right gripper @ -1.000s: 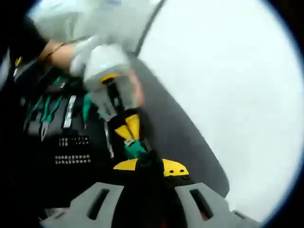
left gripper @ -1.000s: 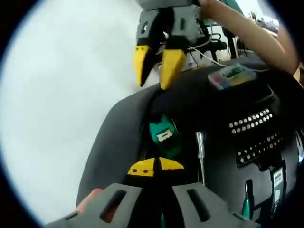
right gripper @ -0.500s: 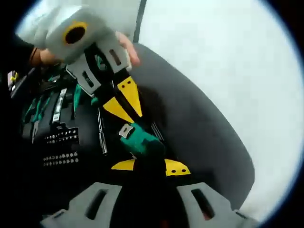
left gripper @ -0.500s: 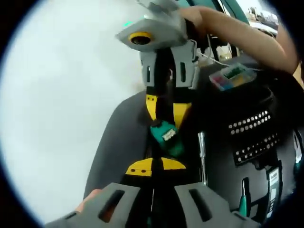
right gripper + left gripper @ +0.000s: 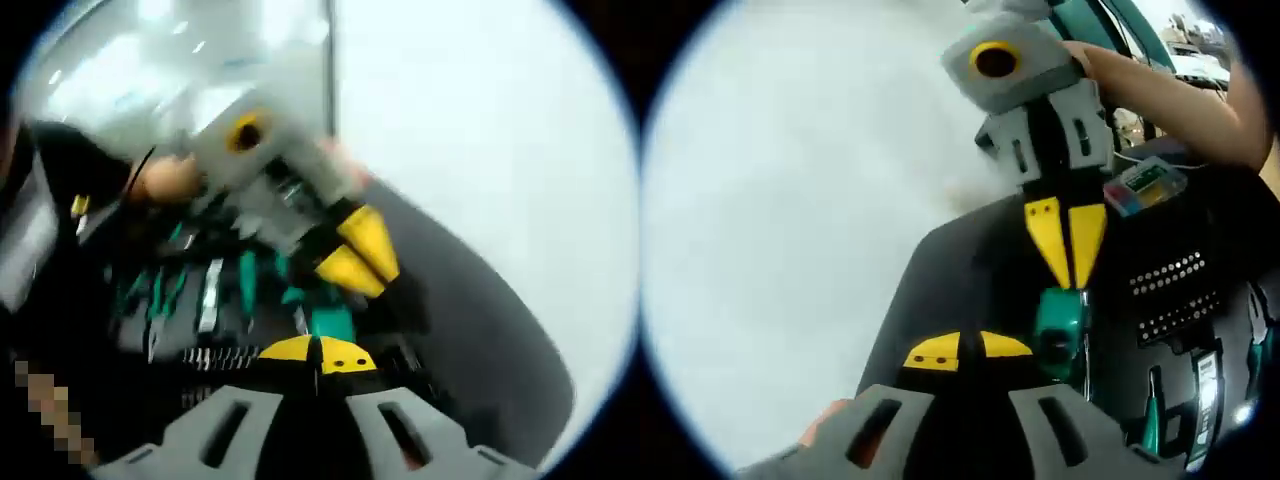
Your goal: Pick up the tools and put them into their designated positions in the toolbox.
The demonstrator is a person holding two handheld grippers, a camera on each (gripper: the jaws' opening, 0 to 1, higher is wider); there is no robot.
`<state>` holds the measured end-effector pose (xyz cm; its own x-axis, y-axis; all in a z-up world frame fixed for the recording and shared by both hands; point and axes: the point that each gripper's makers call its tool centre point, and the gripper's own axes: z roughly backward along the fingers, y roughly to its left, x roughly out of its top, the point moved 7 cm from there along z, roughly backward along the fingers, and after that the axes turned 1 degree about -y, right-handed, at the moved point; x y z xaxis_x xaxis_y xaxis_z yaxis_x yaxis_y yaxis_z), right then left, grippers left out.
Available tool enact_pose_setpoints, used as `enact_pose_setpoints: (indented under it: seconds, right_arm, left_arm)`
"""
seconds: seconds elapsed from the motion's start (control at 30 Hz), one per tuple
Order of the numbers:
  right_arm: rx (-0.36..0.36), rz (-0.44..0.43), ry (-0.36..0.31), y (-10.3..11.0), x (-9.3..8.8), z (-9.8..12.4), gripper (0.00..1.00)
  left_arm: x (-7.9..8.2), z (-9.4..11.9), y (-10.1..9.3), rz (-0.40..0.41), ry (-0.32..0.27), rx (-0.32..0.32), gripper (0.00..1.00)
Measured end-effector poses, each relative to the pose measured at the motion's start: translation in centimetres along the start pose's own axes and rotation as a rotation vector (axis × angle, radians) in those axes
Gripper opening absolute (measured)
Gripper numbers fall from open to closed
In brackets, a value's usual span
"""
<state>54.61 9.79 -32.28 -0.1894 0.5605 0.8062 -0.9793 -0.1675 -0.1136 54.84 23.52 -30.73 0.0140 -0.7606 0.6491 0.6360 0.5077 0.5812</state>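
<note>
Toolbox (image 5: 1200,300) open, on pale tabletop (image 5: 790,200)

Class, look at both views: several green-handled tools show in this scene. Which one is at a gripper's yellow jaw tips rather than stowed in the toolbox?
The stubby green tool at the right gripper tips; the other green-handled tools sit slotted in the toolbox.

I see bright, washed-out white glare, fisheye bending at the edges, and heavy motion blur in my right gripper view.
</note>
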Motion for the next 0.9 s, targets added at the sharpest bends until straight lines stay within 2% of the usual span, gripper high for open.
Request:
enact_pose_setpoints:
  seconds: [0.03,0.1,0.13,0.2,0.3,0.37,0.5,0.57,0.6,0.63,0.67,0.7,0.73,0.77,0.8,0.83,0.9]
  right_arm:
    - [0.018,-0.045,-0.006,-0.1,-0.1,0.5,0.0]
    - [0.014,-0.01,-0.008,-0.4,-0.2,1.1,0.02]
    - [0.005,0.0,-0.001,-0.7,-0.3,1.3,0.05]
    - [-0.046,-0.06,0.027,-1.6,-0.6,1.7,0.06]
    - [-0.077,-0.097,0.055,-2.2,-1.0,2.1,0.08]
    - [-0.098,-0.111,0.098,-2.6,-1.6,2.1,0.13]
    - [-0.097,-0.108,0.112,-3.2,-2.1,1.8,0.13]
    - [-0.101,-0.102,0.106,-3.4,-2.1,1.9,0.13]
    - [-0.1,-0.1,0.077,-3.6,-1.8,1.9,0.13]
    - [-0.099,-0.089,0.047,-3.9,-1.6,1.7,0.13]
    - [-0.114,-0.103,0.015,-4.3,-1.5,1.6,0.13]
    - [-0.125,-0.152,0.012,-4.7,-1.7,1.4,0.13]
    - [-0.14,-0.218,0.052,-5.2,-2.4,1.4,0.13]
    - [-0.151,-0.227,0.072,-5.4,-2.7,1.4,0.13]
    - [-0.169,-0.232,0.054,-5.9,-2.9,1.7,0.13]
    - [-0.187,-0.268,0.022,-6.1,-2.9,2.0,0.13]
    - [-0.237,-0.502,-0.104,-7.7,-2.7,2.6,0.18]
  left_arm:
    - [-0.1,0.1,-0.2,0.0,0.001,-0.009,0.02]
    - [-0.1,0.2,-0.9,0.024,-0.014,-0.045,0.03]
    - [0.0,0.3,-1.3,0.037,-0.028,-0.071,0.04]
    - [0.0,0.6,-1.8,0.044,-0.028,-0.1,0.09]
    - [-0.3,0.7,-2.4,0.078,-0.008,-0.128,0.1]
    - [-0.9,0.6,-2.8,0.108,0.018,-0.157,0.11]
    - [-2.1,-0.3,-3.7,0.182,0.067,-0.207,0.12]
    - [-1.8,-0.4,-4.1,0.226,0.058,-0.236,0.11]
    - [-1.7,-0.5,-4.1,0.256,0.047,-0.246,0.11]
    - [-1.7,-0.5,-4.2,0.328,0.065,-0.273,0.09]
    - [-1.8,-0.6,-4.4,0.361,0.079,-0.291,0.08]
    - [-1.7,-1.0,-4.5,0.38,0.074,-0.298,0.08]
    - [-1.7,-1.2,-4.4,0.367,0.079,-0.291,0.08]
    - [-1.9,-1.4,-4.3,0.337,0.099,-0.284,0.08]
    - [-1.9,-1.8,-4.0,0.288,0.097,-0.255,0.08]
    - [-1.8,-1.9,-3.9,0.289,0.097,-0.248,0.09]
    - [-1.6,-2.2,-4.0,0.31,0.101,-0.252,0.09]
